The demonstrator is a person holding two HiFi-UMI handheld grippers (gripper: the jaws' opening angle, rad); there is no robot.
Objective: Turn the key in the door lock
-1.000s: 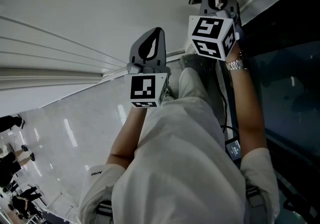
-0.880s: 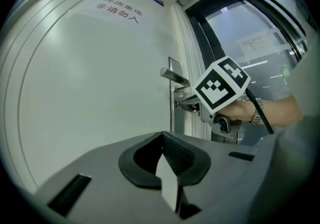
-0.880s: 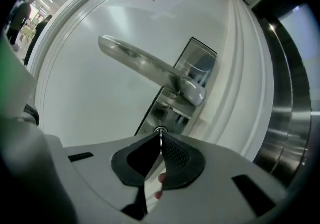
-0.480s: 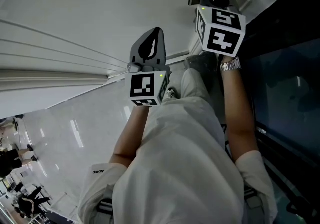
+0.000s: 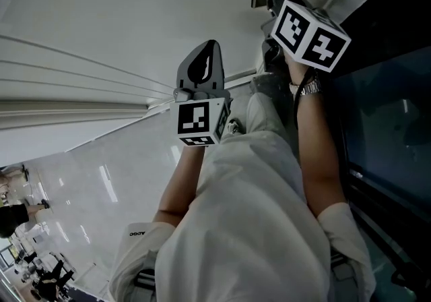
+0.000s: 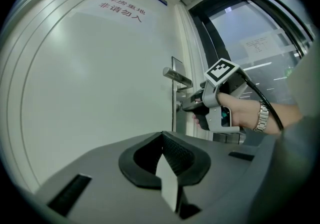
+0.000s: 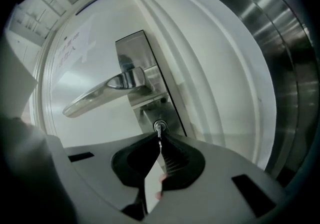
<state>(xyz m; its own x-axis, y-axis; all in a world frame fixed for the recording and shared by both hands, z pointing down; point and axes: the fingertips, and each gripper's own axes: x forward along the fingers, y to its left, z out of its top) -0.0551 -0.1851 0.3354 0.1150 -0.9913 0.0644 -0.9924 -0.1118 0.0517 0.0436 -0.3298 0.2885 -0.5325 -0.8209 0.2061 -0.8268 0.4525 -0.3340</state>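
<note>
1. Lock cylinder (image 7: 159,126) sits in the steel lock plate (image 7: 136,63), at 6 o'clock under the lever handle (image 7: 100,95). The key (image 7: 159,133) is in the cylinder.
2. Right claw (image 7: 160,140) is clenched on the key, its tips just off the cylinder face.
3. Left claw (image 6: 164,143) is clenched with nothing in it and faces the bare door (image 6: 95,83). The lock is well apart, at its 2 o'clock.
4. Since a second ago the right gripper's marker cube (image 5: 311,34) has rolled about its own axis and its faces now sit tilted. The hand is still at the lock. The left gripper hasn't moved.
5. Clearance: the lever overhangs the right claw at 12 o'clock. Frame mouldings (image 7: 210,78) run close at 3 o'clock of the plate, with a dark glass panel (image 5: 384,112) beyond. The door face is open toward 9 o'clock.
</note>
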